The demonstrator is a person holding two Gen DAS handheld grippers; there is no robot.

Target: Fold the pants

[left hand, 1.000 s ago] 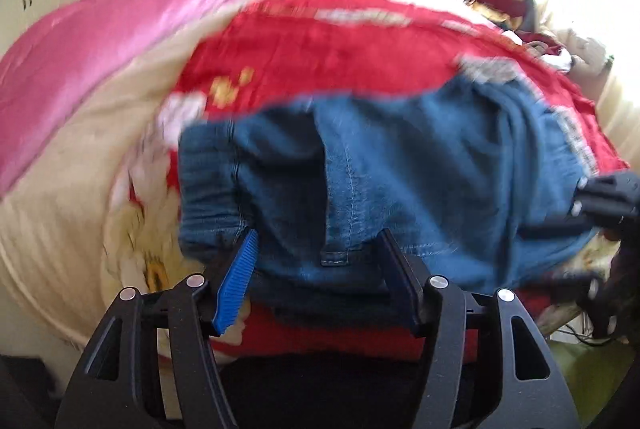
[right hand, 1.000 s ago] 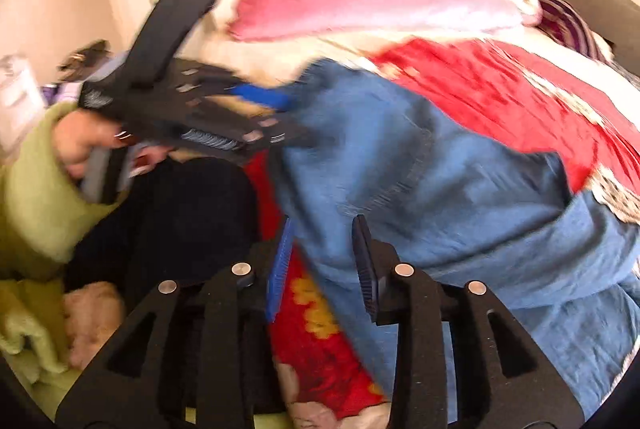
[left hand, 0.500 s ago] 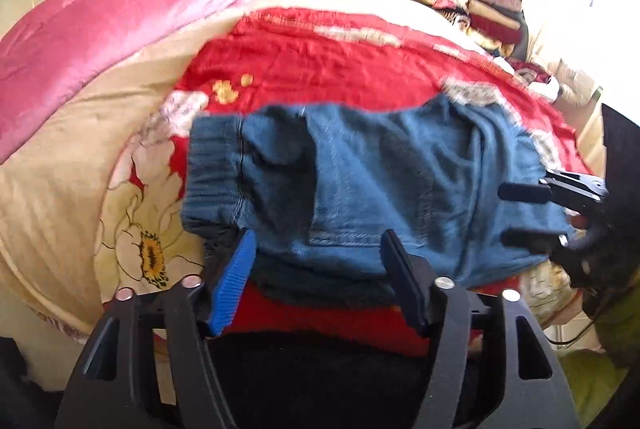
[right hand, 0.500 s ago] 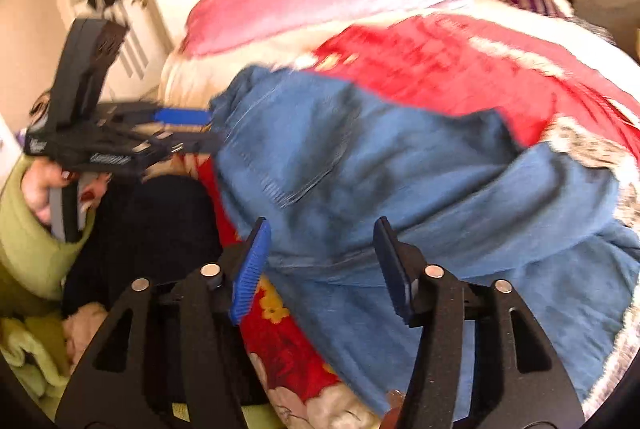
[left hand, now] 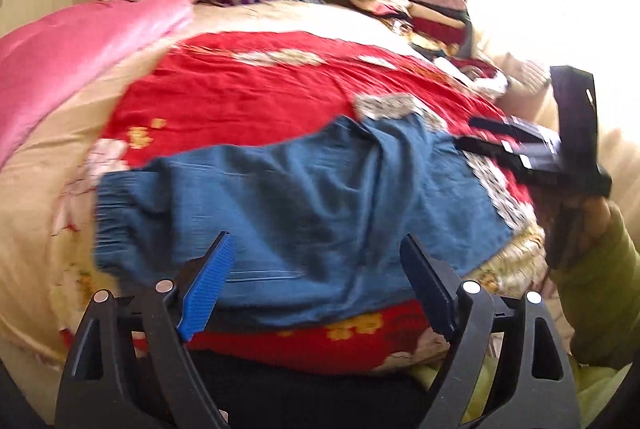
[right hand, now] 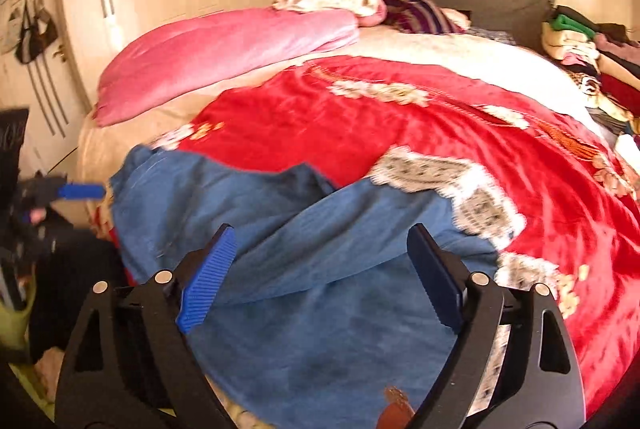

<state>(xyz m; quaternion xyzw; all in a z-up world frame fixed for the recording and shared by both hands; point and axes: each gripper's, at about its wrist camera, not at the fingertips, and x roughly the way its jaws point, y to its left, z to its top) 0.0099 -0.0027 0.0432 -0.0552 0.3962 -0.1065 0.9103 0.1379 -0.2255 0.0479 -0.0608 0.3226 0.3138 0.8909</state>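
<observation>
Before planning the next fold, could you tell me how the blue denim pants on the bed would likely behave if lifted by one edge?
The denim pants would probably drape and sag: they already lie in soft creases. The stacked layers might slide apart, since they rest loosely on the red blanket.

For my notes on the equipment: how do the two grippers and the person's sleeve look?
Both the left gripper and the right gripper are black plastic frames with silver rivets; each has one ribbed blue pad and one dark pad. The sleeve is light green.
</observation>
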